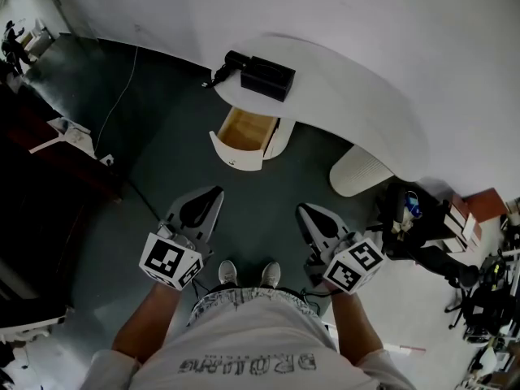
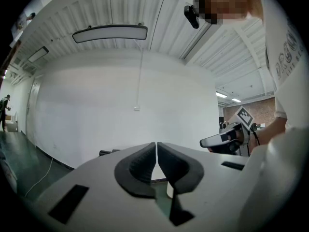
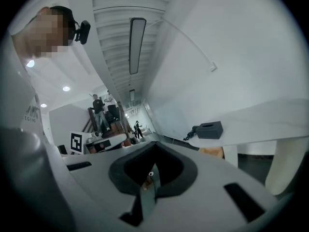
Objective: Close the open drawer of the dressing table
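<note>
Remaining: whole task. Drawer (image 1: pixel 242 130) was seen pulled out, upper centre, untouched; left gripper (image 1: pixel 207 203) and right gripper (image 1: pixel 313 219) were clenched empty, lower frame.

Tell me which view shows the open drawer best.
Head view: the drawer stands pulled out under the table, wooden inside and white front both plain. The right gripper view catches only a sliver of its wood below the table. The left gripper view does not show it clearly.
</note>
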